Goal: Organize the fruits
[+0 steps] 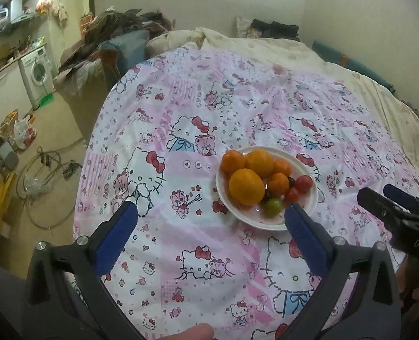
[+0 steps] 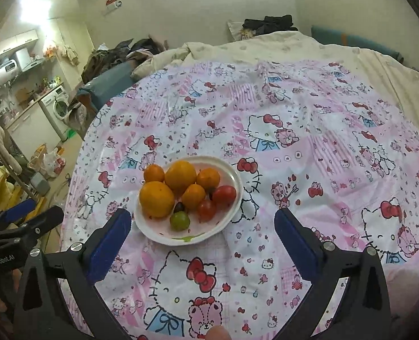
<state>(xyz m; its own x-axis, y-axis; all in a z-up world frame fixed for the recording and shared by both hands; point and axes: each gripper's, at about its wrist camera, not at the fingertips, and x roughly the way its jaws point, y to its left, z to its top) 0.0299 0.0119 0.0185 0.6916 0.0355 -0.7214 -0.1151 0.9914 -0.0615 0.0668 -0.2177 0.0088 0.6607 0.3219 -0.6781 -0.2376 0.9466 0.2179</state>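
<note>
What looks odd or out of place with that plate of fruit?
Nothing is spilled or damaged. The oddity is the mix: one white round plate holds orange citrus fruits, red tomatoes, a green round fruit and small dark fruits, all jumbled and unsorted. It sits on a pink cartoon-cat bedsheet, not a table.

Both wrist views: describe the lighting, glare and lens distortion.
Left wrist view: dim, warm indoor light, strong fisheye bending of the bedspread, dark vignette in the corners, plate in focus. Right wrist view: blown-out glare from the ceiling lamp at upper left, same barrel distortion, fruit sharp.
</note>
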